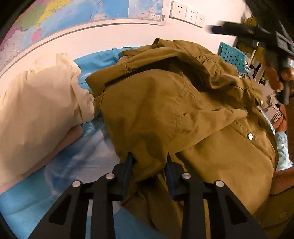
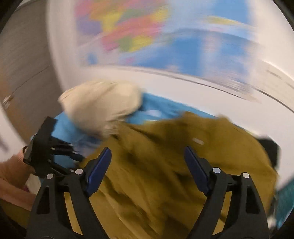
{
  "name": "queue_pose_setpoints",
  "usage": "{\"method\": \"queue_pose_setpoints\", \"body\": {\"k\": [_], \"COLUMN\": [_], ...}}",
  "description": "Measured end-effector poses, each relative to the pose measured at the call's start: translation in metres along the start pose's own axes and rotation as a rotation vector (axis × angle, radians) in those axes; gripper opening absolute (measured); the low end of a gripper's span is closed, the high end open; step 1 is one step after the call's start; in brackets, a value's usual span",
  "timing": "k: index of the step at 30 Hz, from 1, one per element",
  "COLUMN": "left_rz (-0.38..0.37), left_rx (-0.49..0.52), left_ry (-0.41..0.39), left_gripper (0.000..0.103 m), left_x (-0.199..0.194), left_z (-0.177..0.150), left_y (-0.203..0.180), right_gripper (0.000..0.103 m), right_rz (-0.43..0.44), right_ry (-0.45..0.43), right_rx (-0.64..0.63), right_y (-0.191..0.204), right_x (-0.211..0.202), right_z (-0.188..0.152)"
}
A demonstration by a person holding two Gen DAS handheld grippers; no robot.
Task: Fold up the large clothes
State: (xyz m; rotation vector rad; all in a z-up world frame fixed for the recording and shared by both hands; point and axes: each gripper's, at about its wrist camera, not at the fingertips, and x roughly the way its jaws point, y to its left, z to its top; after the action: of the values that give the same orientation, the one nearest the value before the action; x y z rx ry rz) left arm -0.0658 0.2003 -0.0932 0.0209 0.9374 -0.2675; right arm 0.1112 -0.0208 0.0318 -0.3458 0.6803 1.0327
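Note:
An olive-brown jacket (image 1: 165, 110) lies rumpled on a bed with a blue sheet (image 1: 36, 202). My left gripper (image 1: 148, 158) is at the jacket's near edge, its jaws narrow and a bunched fold of the cloth pinched between the blue pads. My right gripper (image 2: 148, 152) hangs open above the jacket (image 2: 165, 165), with nothing between its fingers; that view is blurred by motion. The right gripper's black body (image 1: 257, 33) shows at the top right of the left wrist view, held by a hand (image 1: 279, 79). The left gripper (image 2: 47, 152) appears at the left of the right wrist view.
A cream pillow (image 1: 36, 110) lies on the bed left of the jacket. Behind the bed are a white wall with a coloured map (image 1: 55, 14) and wall sockets (image 1: 185, 12). A turquoise perforated basket (image 1: 233, 55) stands at the far right.

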Motion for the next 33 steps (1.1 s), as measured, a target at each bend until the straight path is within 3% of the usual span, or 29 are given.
{"method": "queue_pose_setpoints", "body": {"k": [5,7,9,11,14,15,16,17,20,22,24,26,27,29,33], "left_rz": [-0.009,-0.013,-0.025,-0.036,-0.026,-0.025,-0.043,-0.048,-0.044,-0.089,-0.115,-0.102,-0.093,-0.073,-0.05], "left_rx": [-0.003,0.002,0.002,-0.003,0.009,0.014,0.012,0.018,0.037,0.008,-0.018,-0.019,-0.015,0.002,0.059], "left_ry": [-0.011,-0.013,-0.016,-0.015,-0.014,-0.023,-0.019,-0.013,-0.009,-0.037,-0.12,-0.195,-0.216,-0.224,-0.188], "left_gripper": [0.028,0.027,0.026,0.024,0.023,0.022,0.022,0.022,0.026,0.034,0.051,0.055,0.056,0.056,0.056], "left_x": [-0.002,-0.002,-0.002,-0.001,0.0,-0.002,-0.004,-0.005,-0.012,-0.026,-0.05,-0.068,-0.073,-0.071,-0.035], "left_z": [-0.003,-0.004,-0.007,-0.01,-0.017,-0.018,-0.018,-0.019,-0.02,-0.016,-0.009,0.003,0.011,0.031,0.072], "left_y": [0.0,-0.001,-0.002,-0.001,-0.004,-0.005,-0.005,-0.005,0.0,0.01,0.022,0.029,0.03,0.032,0.017], "right_gripper": [0.072,0.062,0.007,0.006,0.006,0.006,0.006,0.008,0.045,0.052,0.067,0.072,0.079,0.085,0.089], "right_rz": [0.006,-0.006,-0.008,0.118,0.294,0.336,0.305,0.277,0.316,0.308,0.253,0.191,0.136,0.037,-0.087], "right_ry": [0.154,0.228,0.3,0.298,0.168,0.173,0.214,0.241,0.308,0.215,0.153,0.051,0.01,-0.025,0.005], "right_rx": [-0.222,-0.277,-0.278,-0.063,0.329,0.413,0.419,0.419,0.641,0.628,0.559,0.476,0.432,0.404,0.367], "right_y": [0.053,0.066,0.064,0.027,-0.049,-0.065,-0.07,-0.071,-0.102,-0.114,-0.115,-0.113,-0.111,-0.108,-0.094], "right_x": [0.088,0.124,0.148,0.151,0.131,0.133,0.142,0.15,0.167,0.138,0.098,0.039,0.006,-0.038,-0.084], "right_z": [0.021,0.03,0.034,0.054,0.076,0.073,0.066,0.061,0.029,0.022,0.018,0.009,-0.001,-0.023,-0.079]}}
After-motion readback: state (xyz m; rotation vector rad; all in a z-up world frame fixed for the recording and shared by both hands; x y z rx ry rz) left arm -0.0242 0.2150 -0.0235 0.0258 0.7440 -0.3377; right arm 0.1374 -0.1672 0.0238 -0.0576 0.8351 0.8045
